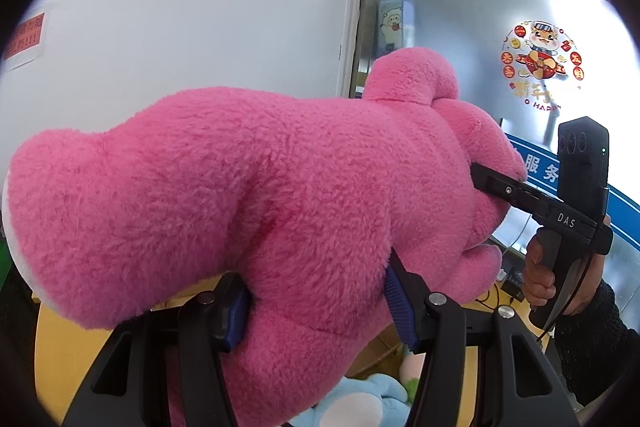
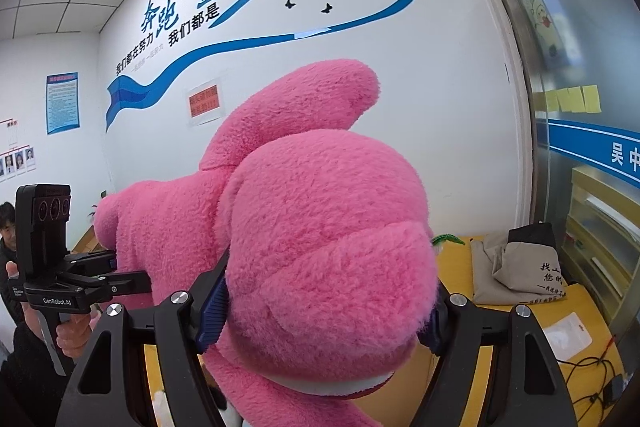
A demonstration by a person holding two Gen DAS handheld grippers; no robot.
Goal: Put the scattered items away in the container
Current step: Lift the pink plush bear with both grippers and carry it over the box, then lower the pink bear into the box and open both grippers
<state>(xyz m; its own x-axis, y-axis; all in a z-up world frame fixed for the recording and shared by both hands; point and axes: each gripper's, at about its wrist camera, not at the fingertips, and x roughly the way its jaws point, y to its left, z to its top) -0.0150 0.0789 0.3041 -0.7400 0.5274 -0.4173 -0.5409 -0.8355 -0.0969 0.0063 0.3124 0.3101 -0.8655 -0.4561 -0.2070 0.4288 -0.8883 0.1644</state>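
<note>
Now your left gripper (image 1: pixel 316 307) and right gripper (image 2: pixel 326 307) point slightly downward, jaws of both pinching the big fluffy pink plush toy (image 1: pixel 248 195) between them.

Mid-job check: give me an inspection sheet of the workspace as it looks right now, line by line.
Surface: yellow tabletop below, mostly hidden by the toy.
Job's things: large pink plush toy held in the air by both grippers; light blue plush lies beneath it. Container: cannot tell.
Clutter: folded beige bag and a white packet on the table.
Grippers: left gripper clamped on the toy's body; right gripper clamped on its other end.
Cables: black and red leads with an adapter at the table's right edge.
Surroundings: white wall with blue lettering, glass partition, a seated person at the far left.
</note>
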